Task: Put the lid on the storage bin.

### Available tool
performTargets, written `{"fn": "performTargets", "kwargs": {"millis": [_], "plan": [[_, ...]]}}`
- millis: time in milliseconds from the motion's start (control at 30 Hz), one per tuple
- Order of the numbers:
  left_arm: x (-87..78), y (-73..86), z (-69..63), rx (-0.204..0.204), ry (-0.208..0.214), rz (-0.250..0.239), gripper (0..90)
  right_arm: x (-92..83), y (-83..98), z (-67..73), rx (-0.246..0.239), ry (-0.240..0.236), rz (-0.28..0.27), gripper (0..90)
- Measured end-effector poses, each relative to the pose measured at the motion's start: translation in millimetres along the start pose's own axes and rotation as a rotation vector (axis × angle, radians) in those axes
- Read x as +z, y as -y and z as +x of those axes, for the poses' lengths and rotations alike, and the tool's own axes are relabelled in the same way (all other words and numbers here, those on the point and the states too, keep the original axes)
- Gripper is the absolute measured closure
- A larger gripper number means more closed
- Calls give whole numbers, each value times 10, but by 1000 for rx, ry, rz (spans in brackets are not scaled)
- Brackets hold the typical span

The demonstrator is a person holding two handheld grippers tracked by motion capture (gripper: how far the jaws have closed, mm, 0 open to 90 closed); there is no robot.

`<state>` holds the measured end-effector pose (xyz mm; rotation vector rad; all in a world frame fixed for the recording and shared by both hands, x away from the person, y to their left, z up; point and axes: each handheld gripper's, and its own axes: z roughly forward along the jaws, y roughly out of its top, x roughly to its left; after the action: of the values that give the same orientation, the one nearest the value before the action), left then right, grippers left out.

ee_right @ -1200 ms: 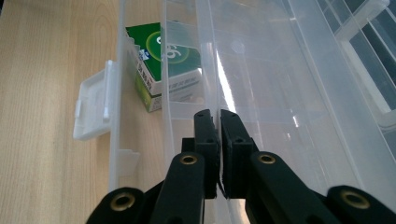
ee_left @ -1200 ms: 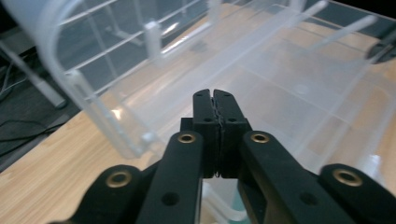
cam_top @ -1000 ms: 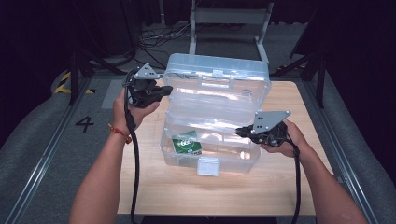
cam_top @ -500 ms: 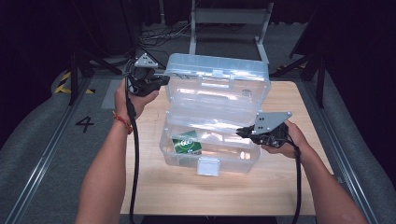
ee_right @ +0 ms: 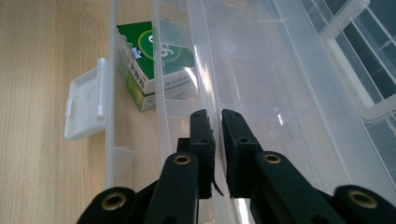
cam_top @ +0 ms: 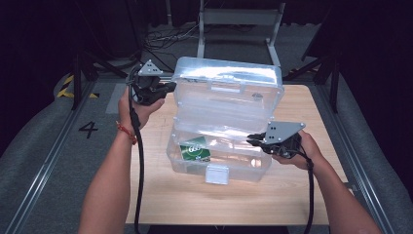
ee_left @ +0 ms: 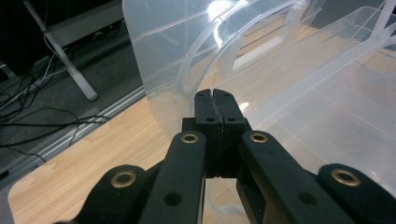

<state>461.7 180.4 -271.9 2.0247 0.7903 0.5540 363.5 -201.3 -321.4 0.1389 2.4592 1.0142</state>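
Observation:
A clear plastic storage box [cam_top: 185, 163] stands open on the wooden table, its lid [cam_top: 229, 78] upright at the back. A clear inner tray [cam_top: 224, 127] spans the box. A green carton [cam_top: 195, 150] [ee_right: 149, 60] lies in the bottom at the left. My left gripper [cam_top: 169, 87] [ee_left: 215, 93] is shut on nothing, its tips beside the lid's left edge [ee_left: 187, 60]. My right gripper [cam_top: 251, 141] [ee_right: 217, 116] sits at the tray's right end. Its jaws have just been opening and stand slightly apart, with the tray's thin rim [ee_right: 205, 70] running between them.
The box's white latch [cam_top: 216, 174] [ee_right: 86, 100] hangs at the front wall. Bare table [cam_top: 160, 200] lies in front of the box and to its left. A metal stand [cam_top: 238, 19] and cables are on the floor beyond the table.
My left gripper has shifted slightly up along the lid's left edge. The right hand has stayed put, and its jaws have parted a little around the tray rim.

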Motion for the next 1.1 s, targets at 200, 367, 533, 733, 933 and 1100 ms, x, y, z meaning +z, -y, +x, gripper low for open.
{"fn": "performTargets", "kwargs": {"millis": [200, 367, 533, 733, 933, 1100], "plan": [[-4, 55, -78, 17, 10, 1, 896, -16, -12, 73, -41, -9, 21, 855], [-42, 60, -144, 15, 16, -22, 899, -17, -10, 109, -45, -9, 26, 853], [-69, 84, -177, 18, 25, -27, 899, -21, 13, 137, -44, -4, 16, 852], [-95, 162, -256, 24, 41, -36, 900, -13, 47, 205, -50, 7, 6, 841], [-180, 261, -266, 22, 61, -51, 900, -19, 70, 233, -40, 12, 0, 837], [-186, 320, -317, 34, 70, -48, 900, -27, 95, 273, -24, 25, 0, 826]]}}
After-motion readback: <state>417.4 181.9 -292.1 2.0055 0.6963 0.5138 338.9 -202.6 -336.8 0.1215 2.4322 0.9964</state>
